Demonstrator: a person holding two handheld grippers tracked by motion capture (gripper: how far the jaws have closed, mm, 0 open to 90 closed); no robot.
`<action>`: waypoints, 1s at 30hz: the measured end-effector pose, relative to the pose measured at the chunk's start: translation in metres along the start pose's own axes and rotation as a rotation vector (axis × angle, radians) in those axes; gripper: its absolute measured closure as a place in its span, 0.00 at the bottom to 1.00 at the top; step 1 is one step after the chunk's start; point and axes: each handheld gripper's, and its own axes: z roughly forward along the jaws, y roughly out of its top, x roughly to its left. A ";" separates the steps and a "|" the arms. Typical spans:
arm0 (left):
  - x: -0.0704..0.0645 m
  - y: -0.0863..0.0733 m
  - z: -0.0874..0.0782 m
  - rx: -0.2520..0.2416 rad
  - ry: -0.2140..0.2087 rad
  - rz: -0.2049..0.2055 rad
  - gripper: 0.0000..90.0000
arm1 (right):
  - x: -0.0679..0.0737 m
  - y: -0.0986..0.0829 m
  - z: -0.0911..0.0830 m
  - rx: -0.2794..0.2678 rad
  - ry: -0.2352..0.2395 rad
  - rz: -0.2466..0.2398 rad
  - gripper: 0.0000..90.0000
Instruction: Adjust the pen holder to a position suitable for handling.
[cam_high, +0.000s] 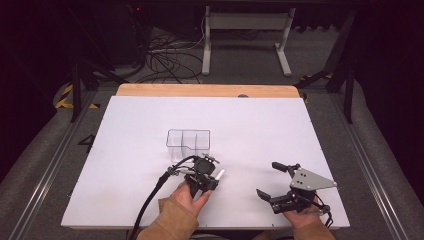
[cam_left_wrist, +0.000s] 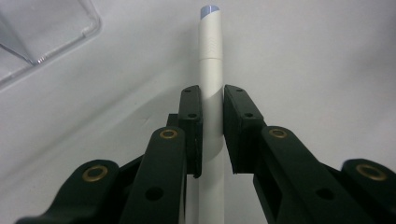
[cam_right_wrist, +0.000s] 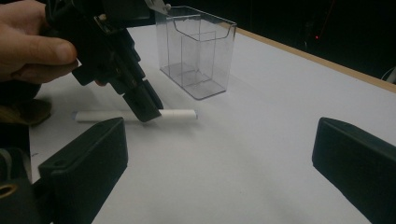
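Note:
A white stick with a pale blue tip (cam_left_wrist: 211, 56) lies flat on the white tabletop (cam_high: 260, 125), just in front of a clear plastic box with dividers (cam_high: 188, 140). My left gripper (cam_high: 214, 176) points down at the stick (cam_high: 219, 174), and its two pads press the stick's sides near the middle. From the right gripper view, the left gripper (cam_right_wrist: 150, 112) straddles the stick (cam_right_wrist: 180, 113), which rests on the table. My right gripper (cam_high: 267, 179) hovers to the right of it, jaws wide apart, nothing between them.
The clear box (cam_right_wrist: 198, 51) stands empty just past the stick; one corner of it (cam_left_wrist: 42, 28) shows in the left gripper view. A wooden strip (cam_high: 207, 90) borders the table's far edge. Stands and cables are on the floor beyond.

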 end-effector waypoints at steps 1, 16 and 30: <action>0.000 0.000 -0.003 -0.015 -0.012 0.010 0.87 | 0.000 0.000 0.000 -0.001 0.000 0.002 0.04; 0.008 0.000 -0.048 -0.260 -0.092 0.054 0.87 | 0.000 -0.001 0.001 0.003 0.003 0.002 0.04; 0.014 0.002 -0.069 -0.408 -0.140 0.093 0.87 | 0.000 -0.001 0.001 0.004 0.003 0.000 0.04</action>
